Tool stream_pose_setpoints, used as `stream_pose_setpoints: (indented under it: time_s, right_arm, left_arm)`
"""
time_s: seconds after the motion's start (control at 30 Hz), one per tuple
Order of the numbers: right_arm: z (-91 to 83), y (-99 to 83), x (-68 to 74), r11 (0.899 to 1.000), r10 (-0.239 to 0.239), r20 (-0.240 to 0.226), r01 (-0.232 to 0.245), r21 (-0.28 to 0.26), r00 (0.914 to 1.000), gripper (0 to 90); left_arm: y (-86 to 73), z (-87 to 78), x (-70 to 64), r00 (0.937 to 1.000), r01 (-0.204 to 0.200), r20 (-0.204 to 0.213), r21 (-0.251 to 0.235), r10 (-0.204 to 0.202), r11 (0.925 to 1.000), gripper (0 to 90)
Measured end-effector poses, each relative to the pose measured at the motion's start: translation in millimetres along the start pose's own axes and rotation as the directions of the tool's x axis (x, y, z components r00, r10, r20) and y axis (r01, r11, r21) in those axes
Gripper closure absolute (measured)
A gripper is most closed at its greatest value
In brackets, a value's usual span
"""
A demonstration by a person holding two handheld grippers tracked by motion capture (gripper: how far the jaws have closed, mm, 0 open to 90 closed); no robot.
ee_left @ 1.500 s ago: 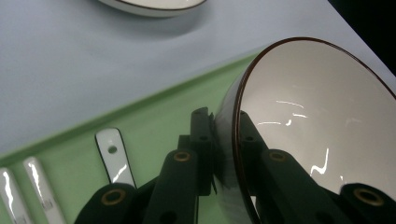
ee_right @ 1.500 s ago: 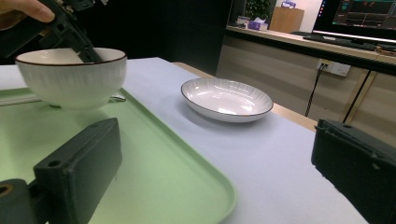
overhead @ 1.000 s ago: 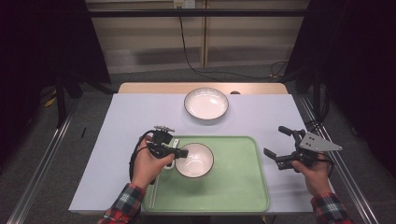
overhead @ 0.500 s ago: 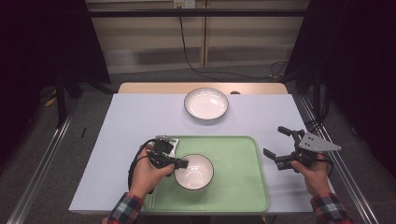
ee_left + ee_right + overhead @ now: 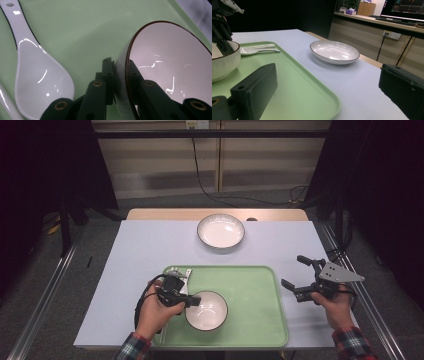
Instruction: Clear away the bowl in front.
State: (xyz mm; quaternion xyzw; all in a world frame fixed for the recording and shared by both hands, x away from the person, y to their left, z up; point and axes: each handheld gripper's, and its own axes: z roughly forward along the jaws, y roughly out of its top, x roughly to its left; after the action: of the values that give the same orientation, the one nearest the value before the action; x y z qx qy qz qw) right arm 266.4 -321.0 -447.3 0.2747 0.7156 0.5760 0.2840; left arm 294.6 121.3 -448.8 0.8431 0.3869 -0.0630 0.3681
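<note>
A small white bowl with a dark rim (image 5: 207,310) (image 5: 172,67) (image 5: 222,62) rests on the green tray (image 5: 250,285) near its front left. My left gripper (image 5: 188,301) (image 5: 121,75) is shut on the bowl's rim, one jaw inside and one outside. A white ceramic spoon (image 5: 40,72) (image 5: 258,50) lies on the tray beside the bowl, with a slim white stick next to it. Off the tray's right edge my right gripper (image 5: 300,277) is held open above the table, its jaws wide apart with nothing between them.
A larger white dish with a dark rim (image 5: 221,231) (image 5: 334,51) stands on the pale mat (image 5: 140,250) behind the tray. A metal rail (image 5: 45,290) runs along each side of the table. A monitor and wall sockets lie beyond the table's far edge.
My left gripper has drawn the bowl toward the tray's front edge, closer to the person. The right gripper has stayed in place, open.
</note>
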Motion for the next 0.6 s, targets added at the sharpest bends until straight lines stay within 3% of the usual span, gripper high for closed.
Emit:
stream_pose_setpoints:
  time_s: [0.33, 0.4, 0.5, 0.6]
  right_arm:
    - [1.2, 0.9, 0.8, 1.000, -0.011, -0.006, 0.011, 0.000, 0.9999, 1.2]
    - [1.2, 0.9, 0.7, 1.000, -0.012, -0.006, 0.012, 0.000, 0.9999, 1.2]
    - [1.1, 1.0, 0.8, 1.000, -0.011, -0.005, 0.011, 0.000, 0.9999, 1.2]
    - [1.1, 1.0, 0.6, 1.000, -0.012, -0.005, 0.012, 0.000, 0.9999, 1.2]
  left_arm:
    - [-2.1, -0.3, -2.0, 0.9994, -0.032, 0.015, -0.007, 0.032, 0.9995, 80.9]
    - [-2.3, 0.2, -2.2, 0.9996, -0.010, 0.026, -0.021, 0.011, 0.9997, 79.8]
    - [-0.7, -1.1, -2.4, 0.9995, -0.014, 0.029, -0.017, 0.014, 0.9998, 78.8]
    - [1.2, -1.4, -2.7, 0.9988, -0.029, 0.037, -0.055, 0.031, 0.9981, 74.0]
